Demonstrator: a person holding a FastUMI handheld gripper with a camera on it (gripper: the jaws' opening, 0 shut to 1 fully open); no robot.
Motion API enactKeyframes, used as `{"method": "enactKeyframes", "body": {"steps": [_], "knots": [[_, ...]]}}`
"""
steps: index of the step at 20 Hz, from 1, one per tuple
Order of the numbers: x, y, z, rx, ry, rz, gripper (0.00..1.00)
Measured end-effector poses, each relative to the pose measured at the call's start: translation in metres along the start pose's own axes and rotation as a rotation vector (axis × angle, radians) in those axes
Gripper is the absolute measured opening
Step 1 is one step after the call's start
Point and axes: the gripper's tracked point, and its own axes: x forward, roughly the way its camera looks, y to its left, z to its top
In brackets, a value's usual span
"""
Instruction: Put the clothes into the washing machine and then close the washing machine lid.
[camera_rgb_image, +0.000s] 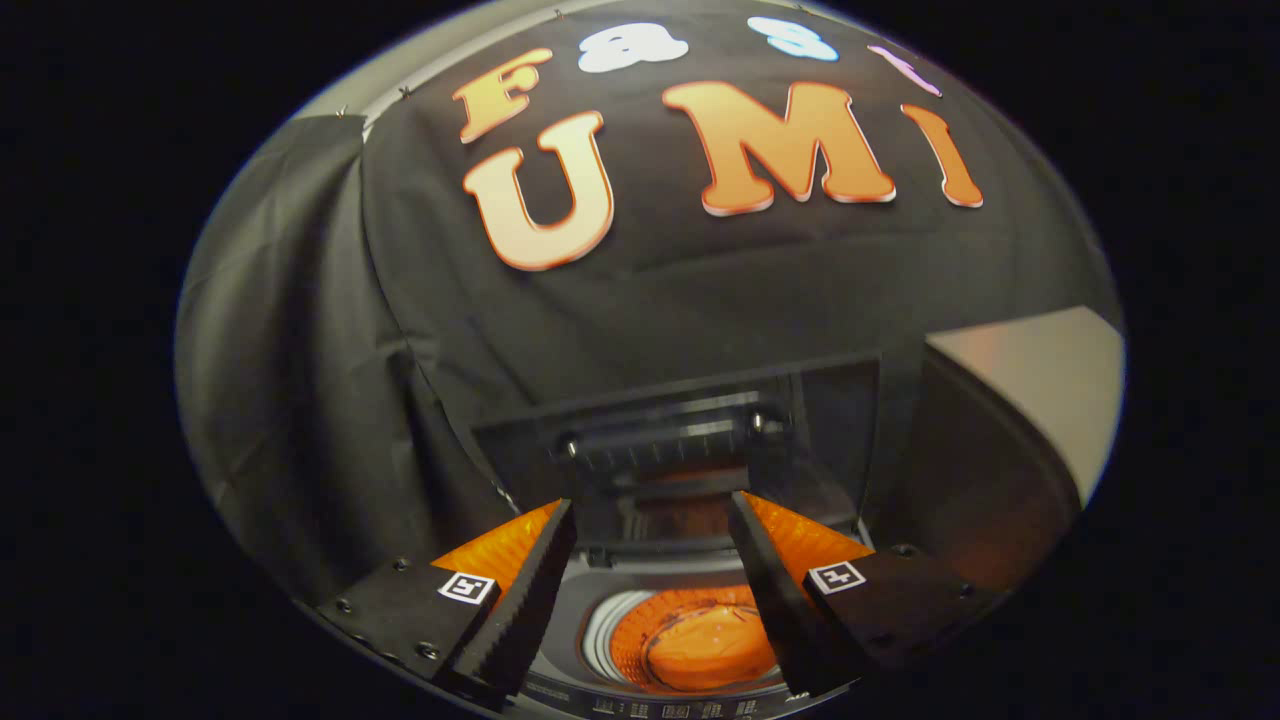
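Gripper view. The gripper (650, 510) hangs above the washing machine (660, 690), looking down and forward. Its two fingers (530, 590) stand well apart with nothing between them; the gap frames the open drum.

The drum mouth (700, 640) sits between and below the fingers. Its wall glows orange, and a rounded orange mass lies at the bottom. I cannot tell whether that mass is clothes or the drum floor; the detail is too soft. No loose garment is apparent near the fingers.

The washing machine lid (680, 440) stands raised just ahead of the fingertips, a dark panel with a ribbed bar across its near face. It leans back toward the black cloth wall (700, 290). A pale strip of surface (1040, 370) lies beyond the right finger.

Judgement: loading looks done or nearly so, and the step in hand is closing the lid.

How to do it well:
- Keep the fingers apart and bring them up to the lid's top edge, not its hinge.
- Hook or press one finger against the bar, then draw it toward the drum.
- Follow the lid's arc down; do not let it drop freely.
- Clear the fingers from the rim before it seats.

Risk: the ribbed bar may slip off a smooth finger pad.
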Motion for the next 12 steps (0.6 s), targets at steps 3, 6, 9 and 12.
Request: {"method": "enactKeyframes", "body": {"steps": [3, 6, 9, 12], "knots": [[-0.017, 0.003, 0.056, -0.045, -0.094, 0.006, 0.98], [-0.03, 0.002, 0.096, -0.056, -0.152, 0.016, 0.98], [-0.027, -0.002, 0.124, -0.063, -0.188, 0.009, 0.98], [-0.005, -0.012, 0.149, -0.107, -0.214, -0.01, 0.98]]}}
